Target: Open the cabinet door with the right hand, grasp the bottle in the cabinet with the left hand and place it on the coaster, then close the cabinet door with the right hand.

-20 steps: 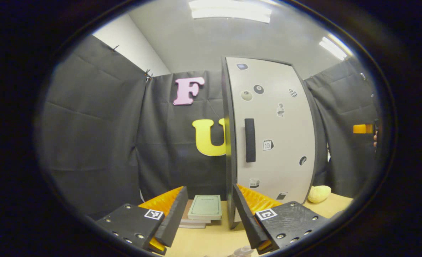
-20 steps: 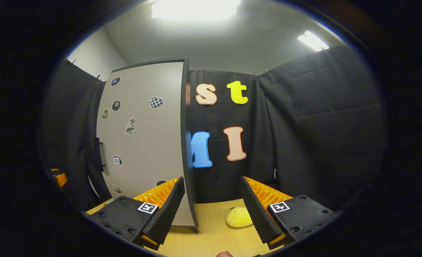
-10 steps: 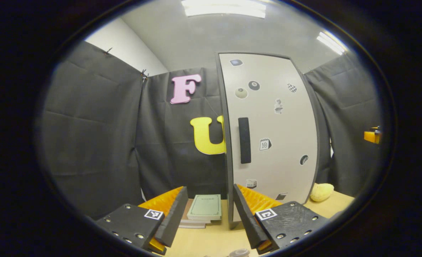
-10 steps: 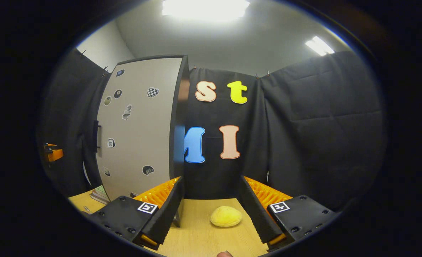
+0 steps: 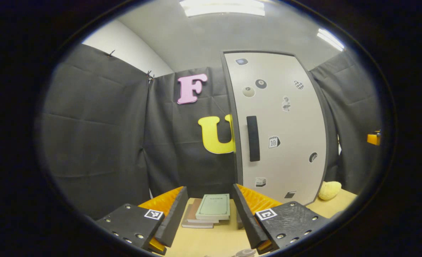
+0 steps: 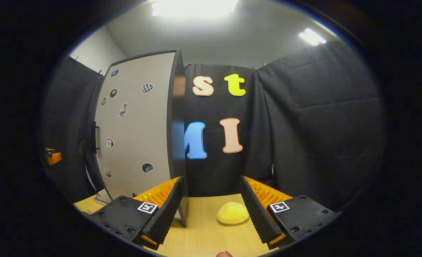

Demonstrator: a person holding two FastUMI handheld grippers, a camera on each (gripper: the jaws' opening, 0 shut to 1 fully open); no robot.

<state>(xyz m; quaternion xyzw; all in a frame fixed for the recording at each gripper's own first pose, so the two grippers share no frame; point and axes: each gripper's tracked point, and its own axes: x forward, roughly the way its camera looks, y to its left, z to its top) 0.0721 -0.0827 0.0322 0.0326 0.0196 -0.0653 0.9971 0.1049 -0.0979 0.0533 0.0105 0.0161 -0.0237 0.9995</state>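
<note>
Still nothing opened: cabinet door [image 5: 278, 125] shut flush, handle [image 5: 253, 138] a dark upright bar near the door's left edge, long axis vertical. Seen from the left gripper [image 5: 208, 214], lies at about 1 o'clock, well above and beyond the fingertips. Jaws there spread wide, holding nothing; stack of books [image 5: 211, 211] framed between them on the table [image 5: 211, 242], just left of the cabinet's foot.

From the right gripper [image 6: 211, 210], same door [image 6: 136, 121] off at 10 o'clock, viewed edge-on across its face, handle [image 6: 95, 137] at the far side, thin and standing proud of the panel. Jaws wide apart and empty as well. Yellow soft lump [image 6: 233, 213] resting on the table between the fingers, ahead at 12 o'clock, near the cabinet's right corner.

Bottle not to be seen, presumably behind the shut door; coaster not made out for certain.

Judgement: handle nearer the left tool's line, yet assigned to the right, so a swing leftward across the door face needed, fingers turned to straddle the vertical bar from its two sides. Open air in front of the door; books and lump low at either corner, probably clear of the door's arc, though hinge side cannot be told.
</note>
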